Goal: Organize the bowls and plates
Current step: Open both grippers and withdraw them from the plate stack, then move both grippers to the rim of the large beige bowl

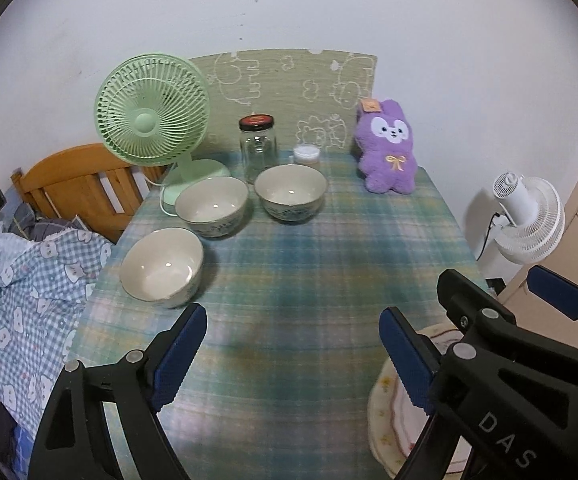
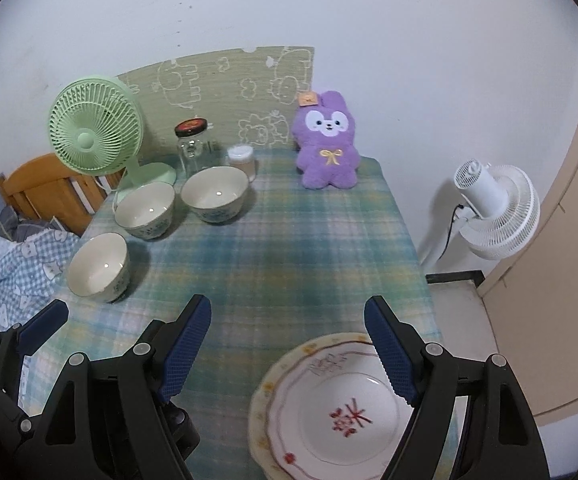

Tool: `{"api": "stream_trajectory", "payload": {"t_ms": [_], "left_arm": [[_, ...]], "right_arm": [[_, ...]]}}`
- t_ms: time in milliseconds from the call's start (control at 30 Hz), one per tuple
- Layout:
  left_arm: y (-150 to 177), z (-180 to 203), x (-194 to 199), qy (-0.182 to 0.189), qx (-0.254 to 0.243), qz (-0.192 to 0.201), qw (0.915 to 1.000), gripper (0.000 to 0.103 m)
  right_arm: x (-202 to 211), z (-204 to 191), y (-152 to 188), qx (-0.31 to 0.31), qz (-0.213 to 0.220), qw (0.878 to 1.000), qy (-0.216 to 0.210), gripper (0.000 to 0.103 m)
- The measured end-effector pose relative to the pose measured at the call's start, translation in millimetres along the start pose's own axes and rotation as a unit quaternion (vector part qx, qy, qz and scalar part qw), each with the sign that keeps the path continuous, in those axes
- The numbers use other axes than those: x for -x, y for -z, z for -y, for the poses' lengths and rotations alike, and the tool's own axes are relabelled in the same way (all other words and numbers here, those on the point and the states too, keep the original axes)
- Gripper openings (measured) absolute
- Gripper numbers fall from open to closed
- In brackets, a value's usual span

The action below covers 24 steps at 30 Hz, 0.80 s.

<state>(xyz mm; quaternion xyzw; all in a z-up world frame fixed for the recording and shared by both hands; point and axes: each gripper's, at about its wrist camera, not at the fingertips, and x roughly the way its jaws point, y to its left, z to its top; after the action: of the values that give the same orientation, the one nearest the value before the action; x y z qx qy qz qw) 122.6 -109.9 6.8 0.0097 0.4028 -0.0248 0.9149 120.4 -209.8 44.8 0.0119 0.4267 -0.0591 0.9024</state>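
Observation:
Three cream bowls stand on the plaid tablecloth (image 1: pixel 309 272) at the left: one near the left edge (image 1: pixel 162 266), one behind it (image 1: pixel 211 206), one further right (image 1: pixel 291 192). All three are empty and upright. At the near right corner a white plate with a red character (image 2: pixel 337 412) lies on a larger flower-rimmed plate (image 2: pixel 261 408). My right gripper (image 2: pixel 289 348) hovers open above the plates' left side and touches nothing. My left gripper (image 1: pixel 293 354) is open over bare cloth, right of the nearest bowl. The right gripper hides most of the plates (image 1: pixel 393 412) in the left wrist view.
At the table's back stand a green desk fan (image 1: pixel 151 120), a glass jar with a black lid (image 1: pixel 257 148), a small white-lidded jar (image 1: pixel 307 156) and a purple plush rabbit (image 1: pixel 387 148). A bed with a checked quilt (image 1: pixel 29 300) adjoins the left edge. A white floor fan (image 1: pixel 529 220) stands at the right.

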Motion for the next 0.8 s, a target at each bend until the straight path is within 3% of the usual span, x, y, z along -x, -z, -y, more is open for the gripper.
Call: {"api": "stream_trajectory", "payload": {"t_ms": [167, 800], "left_arm": [[-4.1, -28.1, -8.1, 0.0, -0.003, 0.002, 1.0, 0.089], [-21.8, -129.9, -60.8, -0.012, -0.009, -0.018, 0.9997, 0.087]], "right_arm": [[-6.5, -29.0, -4.2, -0.003, 0.002, 1.0, 0.013, 0.091], [-49.8, -135.1, -17.6, -0.018, -0.007, 1.0, -0.013, 0.091]]}}
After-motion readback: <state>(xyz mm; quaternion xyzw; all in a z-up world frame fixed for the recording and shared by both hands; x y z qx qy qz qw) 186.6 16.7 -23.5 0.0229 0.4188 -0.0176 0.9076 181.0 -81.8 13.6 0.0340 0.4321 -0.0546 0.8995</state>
